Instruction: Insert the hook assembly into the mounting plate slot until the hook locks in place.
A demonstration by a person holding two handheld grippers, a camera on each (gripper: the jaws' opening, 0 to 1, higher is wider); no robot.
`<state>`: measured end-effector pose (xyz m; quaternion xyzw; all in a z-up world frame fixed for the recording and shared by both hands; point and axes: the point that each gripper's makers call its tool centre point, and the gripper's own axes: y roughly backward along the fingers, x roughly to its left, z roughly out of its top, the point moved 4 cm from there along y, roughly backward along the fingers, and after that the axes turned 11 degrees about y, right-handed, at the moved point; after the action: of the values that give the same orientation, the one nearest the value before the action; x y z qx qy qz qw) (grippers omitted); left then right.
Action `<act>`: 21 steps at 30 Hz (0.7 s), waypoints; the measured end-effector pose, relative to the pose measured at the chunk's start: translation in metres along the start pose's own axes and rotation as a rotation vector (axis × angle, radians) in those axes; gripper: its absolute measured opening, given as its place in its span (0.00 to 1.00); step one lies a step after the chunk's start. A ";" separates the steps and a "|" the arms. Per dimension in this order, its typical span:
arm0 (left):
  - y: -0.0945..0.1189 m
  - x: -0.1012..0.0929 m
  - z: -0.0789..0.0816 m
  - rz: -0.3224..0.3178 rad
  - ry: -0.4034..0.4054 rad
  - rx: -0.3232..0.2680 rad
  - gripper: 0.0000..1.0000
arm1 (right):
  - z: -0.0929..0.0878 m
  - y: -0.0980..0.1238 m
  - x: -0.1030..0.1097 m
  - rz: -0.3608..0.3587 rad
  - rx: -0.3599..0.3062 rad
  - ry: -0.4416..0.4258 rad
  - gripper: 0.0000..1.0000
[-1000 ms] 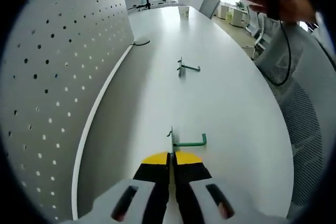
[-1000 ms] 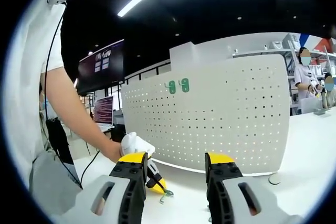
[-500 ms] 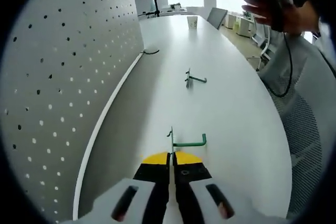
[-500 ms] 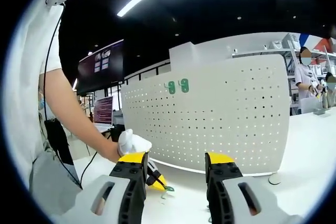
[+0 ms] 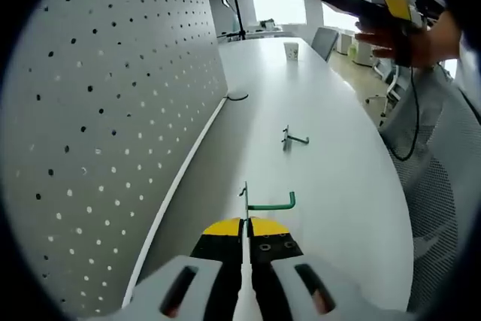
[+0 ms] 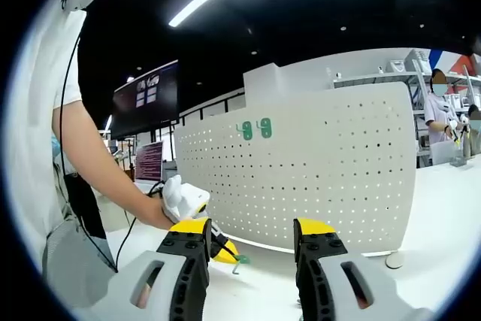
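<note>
While the left tool (image 5: 246, 232) pinches the green hook assembly (image 5: 259, 202) between jaws closed nearly tight, the hook's thin upright stem and bent green arm stick out just past the yellow tips, above the white desk (image 5: 331, 178). A tall white perforated mounting plate (image 5: 98, 125) stands along the left of the left gripper view, running from near to far; the hook is beside it and apart from it, its prongs not yet at any hole. A second hook (image 5: 293, 139) lies farther along the desk, well apart from the held one, and a paper cup (image 5: 291, 51) sits at the far end.

In the right gripper view, the right tool (image 6: 252, 242) has its jaws spread wide with nothing between them, facing the front of the plate, where two green hooks (image 6: 255, 128) already hang near the top.

By these pictures the step in hand is carrying the gripped hook toward the plate. The next move likely calls for turning the left tool toward the perforated face, lining the stem's prongs with a pair of holes, then pressing in and down until it seats.
</note>
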<state>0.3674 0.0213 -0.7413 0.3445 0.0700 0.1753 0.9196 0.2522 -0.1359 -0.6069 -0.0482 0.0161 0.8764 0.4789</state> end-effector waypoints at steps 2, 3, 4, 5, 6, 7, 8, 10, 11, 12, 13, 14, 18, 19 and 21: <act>0.003 0.000 0.002 0.008 -0.003 -0.011 0.01 | 0.000 0.000 0.000 0.001 0.003 -0.004 0.42; 0.006 0.000 0.004 0.014 0.002 -0.024 0.01 | 0.001 0.000 0.002 0.005 0.002 -0.007 0.42; 0.008 0.000 0.006 0.020 0.003 -0.032 0.01 | 0.002 0.000 0.002 0.006 0.001 -0.007 0.42; 0.009 0.000 0.008 0.026 0.010 -0.042 0.01 | 0.001 -0.001 0.002 0.009 0.001 -0.007 0.42; 0.011 0.001 0.011 0.031 0.021 -0.058 0.01 | 0.001 -0.001 0.002 0.012 0.002 -0.005 0.42; 0.013 0.001 0.013 0.039 0.020 -0.065 0.01 | 0.003 -0.002 0.003 0.014 -0.001 -0.005 0.42; 0.015 0.000 0.015 0.042 0.025 -0.076 0.01 | 0.003 -0.002 0.003 0.013 -0.002 -0.006 0.42; 0.018 -0.001 0.018 0.046 0.029 -0.093 0.01 | 0.006 -0.003 0.004 0.013 -0.008 -0.006 0.42; 0.020 -0.001 0.021 0.054 0.030 -0.105 0.01 | 0.007 -0.003 0.004 0.013 -0.012 -0.008 0.42; 0.022 -0.002 0.023 0.057 0.037 -0.119 0.01 | 0.008 -0.003 0.004 0.011 -0.016 -0.010 0.42; 0.023 -0.002 0.025 0.060 0.039 -0.125 0.01 | 0.008 -0.003 0.005 0.010 -0.018 -0.012 0.42; 0.024 -0.003 0.026 0.064 0.038 -0.133 0.01 | 0.008 -0.003 0.005 0.008 -0.019 -0.014 0.42; 0.033 -0.004 0.037 0.085 0.052 -0.185 0.01 | 0.010 -0.001 0.005 0.002 -0.024 -0.021 0.42; 0.034 -0.005 0.038 0.089 0.052 -0.192 0.01 | 0.010 -0.001 0.005 0.001 -0.025 -0.021 0.42; 0.039 -0.006 0.043 0.101 0.061 -0.218 0.01 | 0.011 0.000 0.006 0.000 -0.029 -0.026 0.42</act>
<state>0.3622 0.0204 -0.6837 0.2400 0.0610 0.2382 0.9391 0.2486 -0.1299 -0.5965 -0.0438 -0.0029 0.8771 0.4784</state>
